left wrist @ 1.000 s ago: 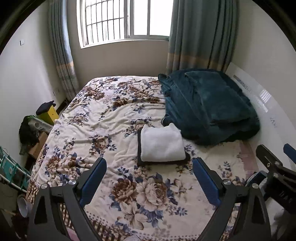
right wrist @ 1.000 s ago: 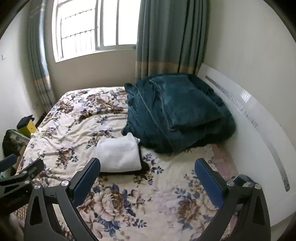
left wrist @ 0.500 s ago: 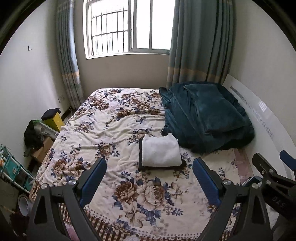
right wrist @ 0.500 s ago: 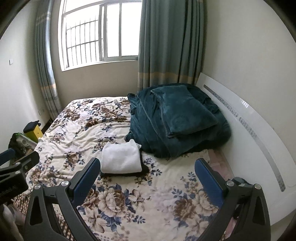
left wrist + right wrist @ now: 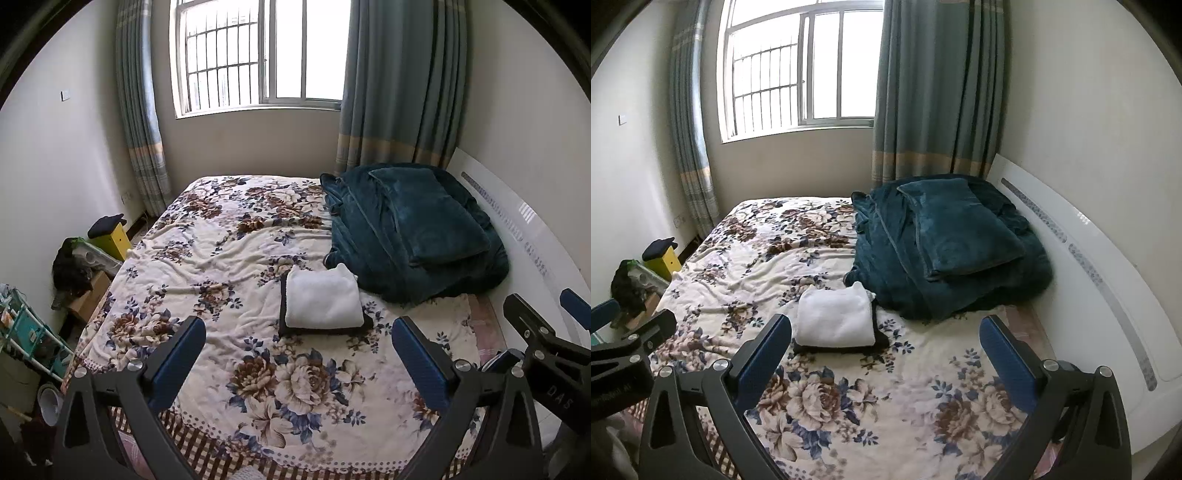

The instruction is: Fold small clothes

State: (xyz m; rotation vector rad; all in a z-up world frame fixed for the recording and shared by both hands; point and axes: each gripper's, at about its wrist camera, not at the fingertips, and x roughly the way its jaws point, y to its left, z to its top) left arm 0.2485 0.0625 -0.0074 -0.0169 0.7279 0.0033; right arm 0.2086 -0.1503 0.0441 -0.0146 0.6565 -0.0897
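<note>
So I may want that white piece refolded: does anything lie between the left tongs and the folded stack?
Nothing visible does. Only bare floral blanket lies between the open left tongs and the white folded garment stacked on a dark one.

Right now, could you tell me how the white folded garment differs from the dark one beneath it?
The white garment lies on top, thick and fluffy; the dark garment lies under it, flat and mostly hidden. Only the dark garment's edges show, past the white garment's left and near sides. Both are folded and stacked on the floral bedspread.
</note>
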